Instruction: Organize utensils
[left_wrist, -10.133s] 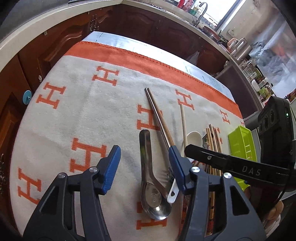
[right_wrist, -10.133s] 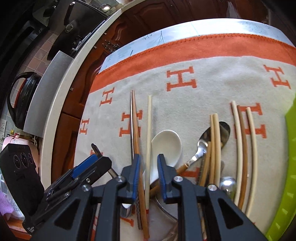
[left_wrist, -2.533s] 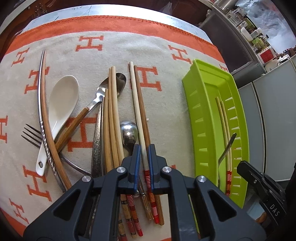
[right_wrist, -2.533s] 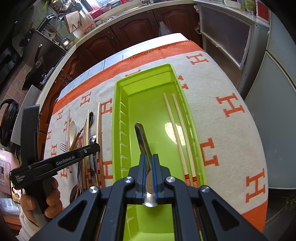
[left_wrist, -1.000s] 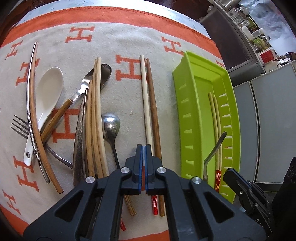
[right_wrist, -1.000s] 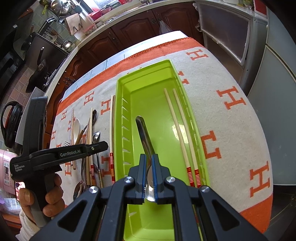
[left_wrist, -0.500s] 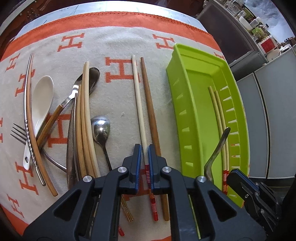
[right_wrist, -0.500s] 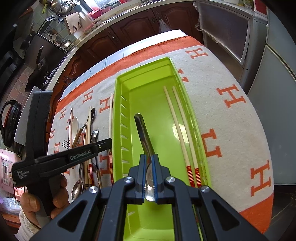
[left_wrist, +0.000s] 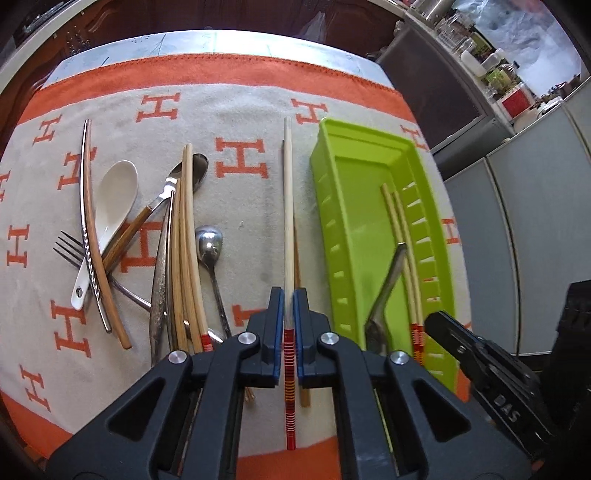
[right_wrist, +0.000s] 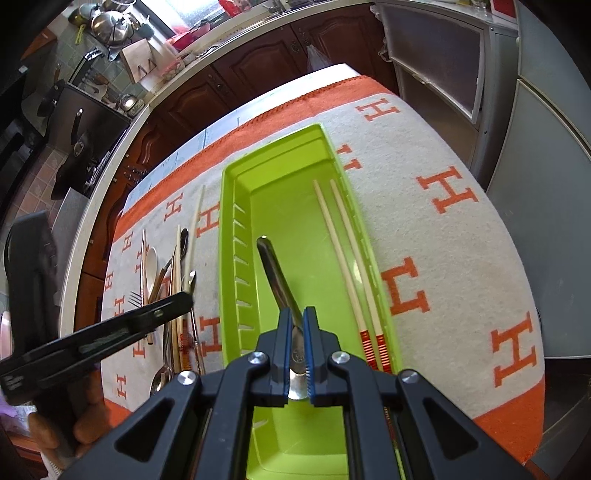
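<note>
The left claw (left_wrist: 287, 328) pinches 1 pale chopstick (left_wrist: 287, 221) beside the green tray (right_wrist: 236, 236), while the right claw (right_wrist: 295, 345) squeezes a metal spoon (right_wrist: 277, 273) over it.

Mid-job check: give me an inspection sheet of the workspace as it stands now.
Surface: grey blanket with orange H pattern covers the table.
Job's things: green plastic tray holds two pale red-banded chopsticks.
Clutter: white ceramic spoon, black-tined fork, bundled wooden chopsticks lie left of the tray.
Grippers: left gripper clamps a pale red-banded chopstick; right gripper clamps a steel spoon over the tray.
Cables: nothing seen.
Surroundings: dark wooden cabinets.
</note>
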